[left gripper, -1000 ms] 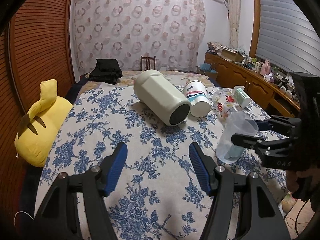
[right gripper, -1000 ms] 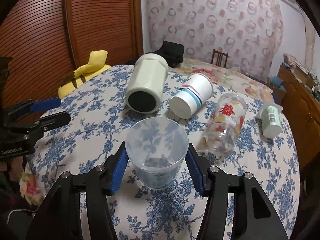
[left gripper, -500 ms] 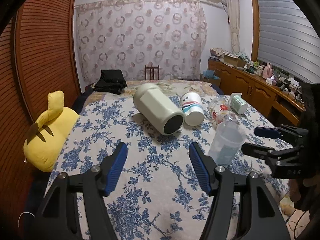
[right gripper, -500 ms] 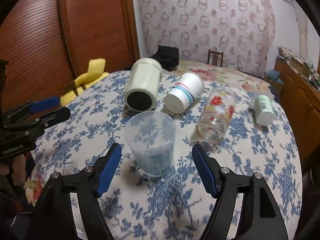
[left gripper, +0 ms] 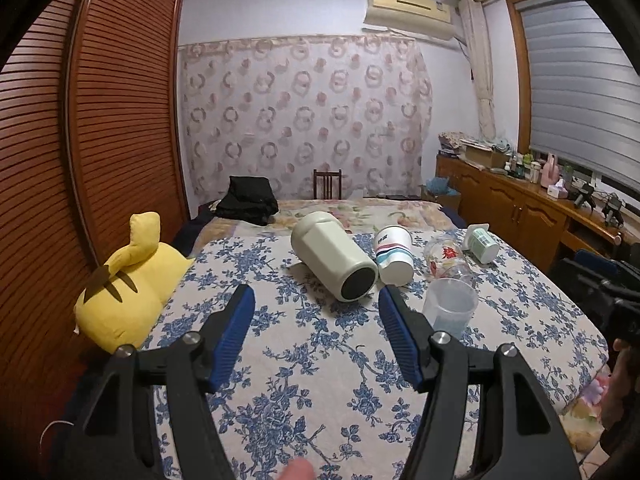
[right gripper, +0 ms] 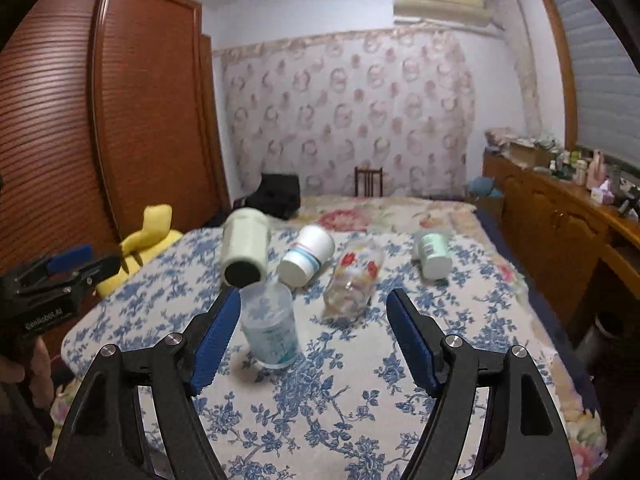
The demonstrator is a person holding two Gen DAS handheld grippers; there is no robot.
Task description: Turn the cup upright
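A translucent plastic cup [right gripper: 270, 326] stands upright on the blue floral bedspread [right gripper: 360, 412]; it also shows in the left wrist view [left gripper: 450, 308]. My right gripper [right gripper: 310, 338] is open and empty, pulled back from the cup, which sits just past its left finger. My left gripper [left gripper: 316, 332] is open and empty above the bedspread [left gripper: 304, 400], to the left of the cup. The right gripper's body shows at the right edge of the left wrist view [left gripper: 608, 296].
Lying on their sides behind the cup: a cream flask [left gripper: 334, 260], a striped paper cup [left gripper: 394, 256], a printed glass [left gripper: 446, 258], a small green cup [left gripper: 482, 240]. A yellow plush [left gripper: 128, 292] lies at the left. Wooden cabinets [left gripper: 516, 208] stand right.
My right gripper opened, let go of the translucent cup and drew back and up. The cup now stands on the bed. The left gripper also rose and pulled back.
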